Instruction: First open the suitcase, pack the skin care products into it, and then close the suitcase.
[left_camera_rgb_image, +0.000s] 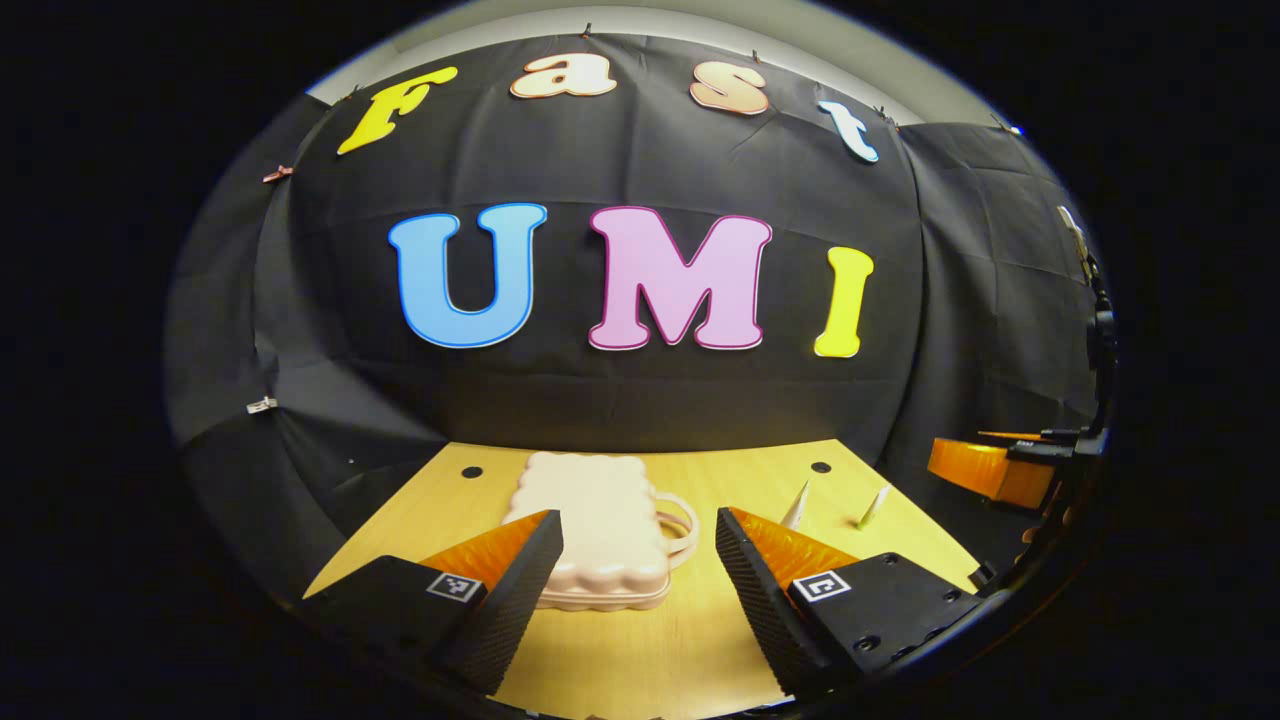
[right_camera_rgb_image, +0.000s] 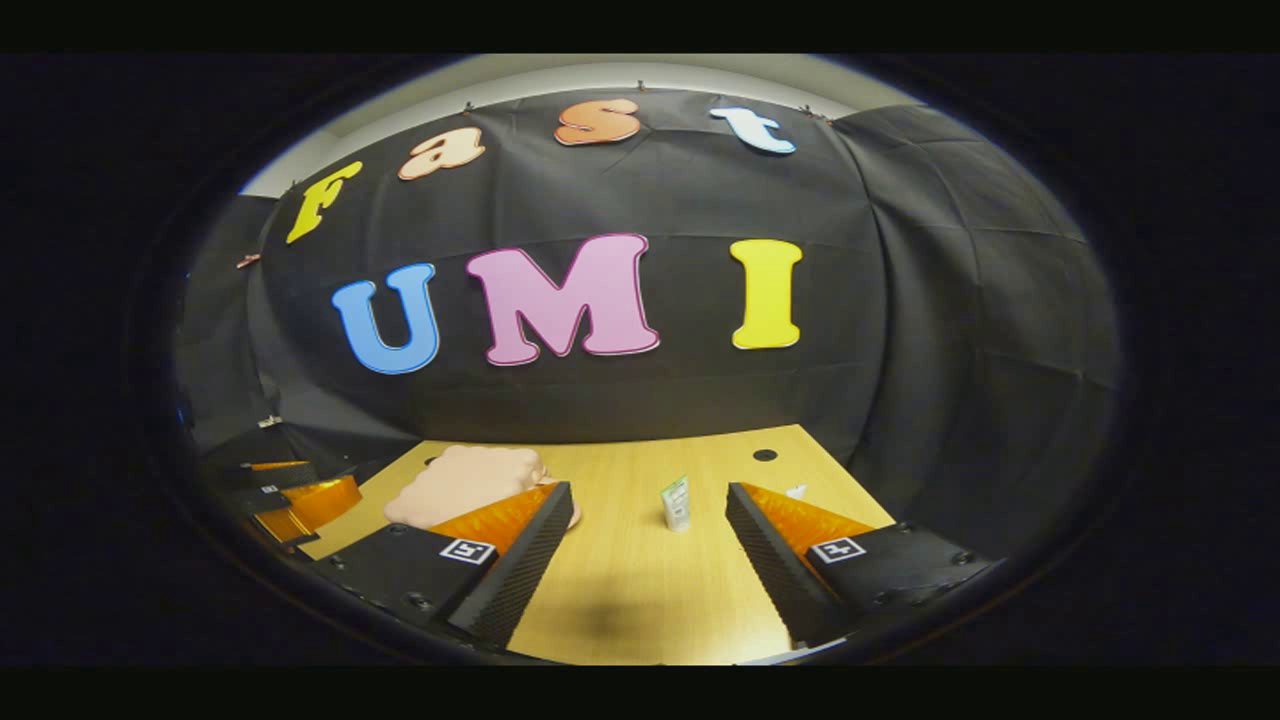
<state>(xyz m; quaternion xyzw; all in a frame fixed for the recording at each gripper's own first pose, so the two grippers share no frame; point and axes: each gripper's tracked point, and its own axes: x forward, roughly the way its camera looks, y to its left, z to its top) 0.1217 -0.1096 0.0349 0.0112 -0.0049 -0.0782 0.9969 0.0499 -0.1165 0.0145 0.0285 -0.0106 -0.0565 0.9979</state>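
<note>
A small pink suitcase (left_camera_rgb_image: 598, 530) with a wavy edge lies flat and closed on the wooden table (left_camera_rgb_image: 650, 640), its handle (left_camera_rgb_image: 678, 530) on the right side. My left gripper (left_camera_rgb_image: 640, 570) hovers open just in front of it, nothing between its fingers. Two skin care tubes (left_camera_rgb_image: 797, 505) (left_camera_rgb_image: 873, 507) stand upright to the right of the case. In the right gripper view a tube (right_camera_rgb_image: 677, 502) stands ahead between the fingers of my open right gripper (right_camera_rgb_image: 648, 545), and the suitcase (right_camera_rgb_image: 462, 484) lies at the left. The other tube (right_camera_rgb_image: 796, 491) peeks out behind the right finger.
Two dark round holes (left_camera_rgb_image: 472, 472) (left_camera_rgb_image: 820, 467) mark the table's far corners. The black cloth wall rises right behind the table. The other gripper (left_camera_rgb_image: 1000, 465) hangs off the table's right edge in the left gripper view, and off the left edge (right_camera_rgb_image: 290, 495) in the right gripper view.
</note>
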